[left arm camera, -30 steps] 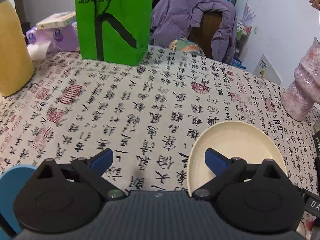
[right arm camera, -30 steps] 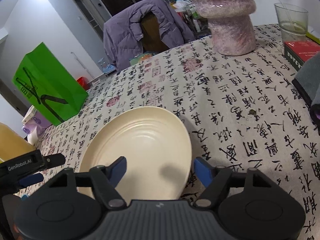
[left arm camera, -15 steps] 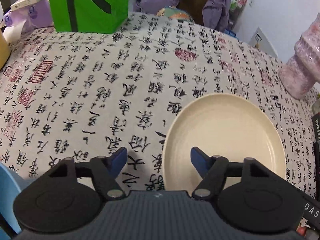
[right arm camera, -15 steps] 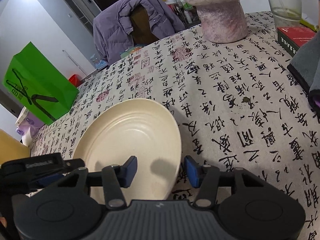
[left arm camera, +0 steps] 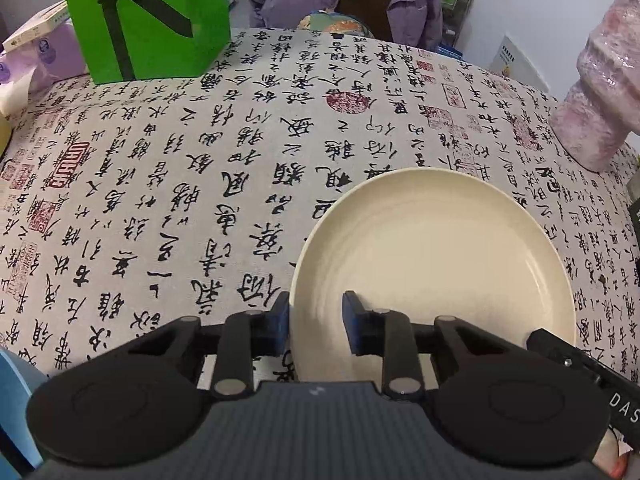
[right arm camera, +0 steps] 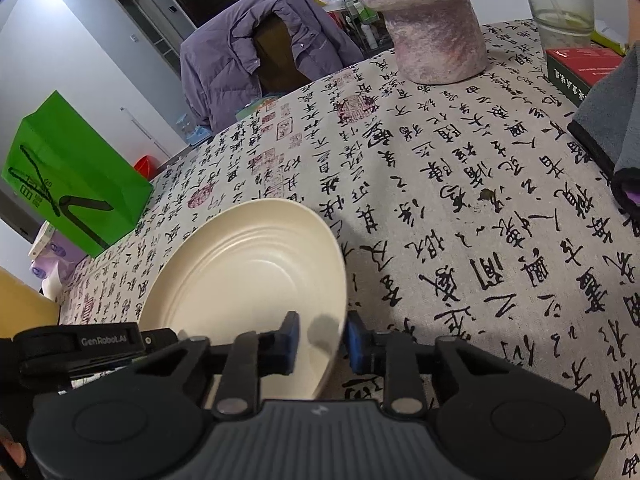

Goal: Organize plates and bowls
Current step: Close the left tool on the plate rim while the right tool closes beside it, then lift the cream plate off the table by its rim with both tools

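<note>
A cream plate (left arm camera: 436,256) lies on the calligraphy tablecloth (left arm camera: 200,184). My left gripper (left arm camera: 316,322) straddles its near left rim, one blue pad outside and one inside, narrowed around the rim. My right gripper (right arm camera: 323,340) straddles the plate's (right arm camera: 248,276) near right rim the same way, pads close to the rim. The plate's right side looks tilted up in the right wrist view. A blue plate edge (left arm camera: 16,392) shows at the lower left of the left wrist view.
A green paper bag (left arm camera: 144,16) stands at the back left beside tissue packs (left arm camera: 36,56). A pink vase (right arm camera: 428,20) stands at the back right, with a glass (right arm camera: 560,4), a red box (right arm camera: 580,68) and a grey cloth (right arm camera: 616,120). A yellow object (right arm camera: 24,304) sits left.
Both grippers have moved in onto the cream plate and narrowed from wide open to close around its near rim, left on the left side, right on the right side.
</note>
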